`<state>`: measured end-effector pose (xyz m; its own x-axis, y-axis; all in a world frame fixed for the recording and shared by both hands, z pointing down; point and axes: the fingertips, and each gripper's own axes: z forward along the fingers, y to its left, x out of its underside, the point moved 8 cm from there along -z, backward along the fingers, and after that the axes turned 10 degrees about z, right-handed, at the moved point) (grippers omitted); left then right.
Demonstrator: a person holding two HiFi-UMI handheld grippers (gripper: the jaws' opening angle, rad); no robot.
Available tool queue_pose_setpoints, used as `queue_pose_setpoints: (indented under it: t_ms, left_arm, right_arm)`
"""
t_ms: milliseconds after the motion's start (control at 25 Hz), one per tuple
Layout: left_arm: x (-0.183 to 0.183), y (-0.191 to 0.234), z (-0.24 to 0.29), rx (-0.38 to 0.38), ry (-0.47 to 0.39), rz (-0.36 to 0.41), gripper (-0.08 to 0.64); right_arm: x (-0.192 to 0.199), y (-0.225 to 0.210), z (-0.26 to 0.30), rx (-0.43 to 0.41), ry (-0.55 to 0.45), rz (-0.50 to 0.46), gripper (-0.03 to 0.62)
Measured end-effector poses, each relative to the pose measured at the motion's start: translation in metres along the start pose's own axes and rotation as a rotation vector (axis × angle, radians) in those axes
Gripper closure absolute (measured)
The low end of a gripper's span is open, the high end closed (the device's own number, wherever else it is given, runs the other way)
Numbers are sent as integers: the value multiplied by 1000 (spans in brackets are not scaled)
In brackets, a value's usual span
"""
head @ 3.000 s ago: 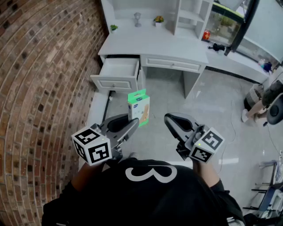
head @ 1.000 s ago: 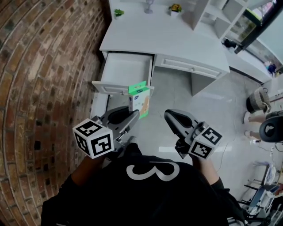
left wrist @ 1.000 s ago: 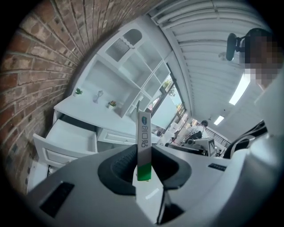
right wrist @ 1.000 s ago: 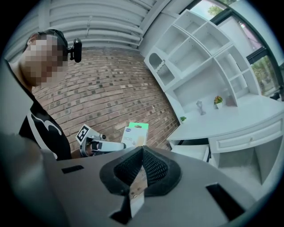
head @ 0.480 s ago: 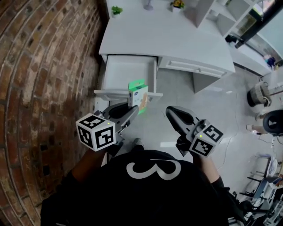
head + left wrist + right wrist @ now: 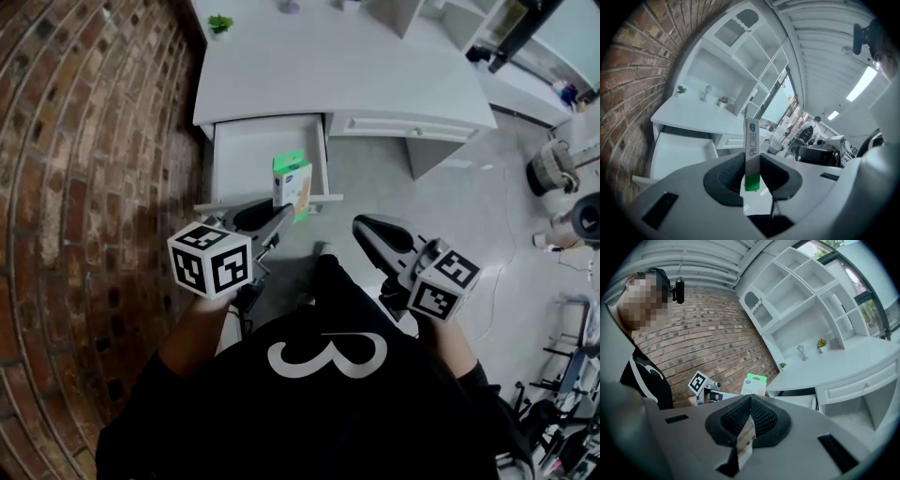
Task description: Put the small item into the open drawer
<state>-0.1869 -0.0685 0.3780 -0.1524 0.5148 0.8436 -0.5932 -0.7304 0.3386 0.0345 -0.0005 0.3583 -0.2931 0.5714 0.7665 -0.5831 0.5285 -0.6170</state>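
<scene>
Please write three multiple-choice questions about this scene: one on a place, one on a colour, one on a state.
1. The open drawer is at the end of the desk: A) beside the brick wall B) away from it C) neither, the middle.
2. The top of the box is: A) red B) green C) black.
3. The left gripper is: A) open, empty B) shut on nothing C) shut on the box.
Key: 1A, drawer adjoins the wall; 2B, a green band tops it; 3C, its jaws press the box's sides.

Your black shirt (image 6: 309,422) bears a white 3; your grey left tool (image 6: 279,217) and right tool (image 6: 360,228) carry black-and-white marker cubes (image 6: 212,272).
</scene>
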Motion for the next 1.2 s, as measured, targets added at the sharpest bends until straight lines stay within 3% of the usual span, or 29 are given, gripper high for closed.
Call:
queue_pose_setpoints:
  t_ms: [520,1000,1200]
  left_arm:
    - [-14,69,74,-72,139,-56,465]
    - [-8,138,150,-107,322,-69,465]
    - [6,159,176,-98,394,-133,465]
  right_arm:
    - [-54,-70,35,-29,-4,39,583]
    - [-110,-138,79,-48,19,46,581]
    - [-127,-155,94,-65,29,42,583]
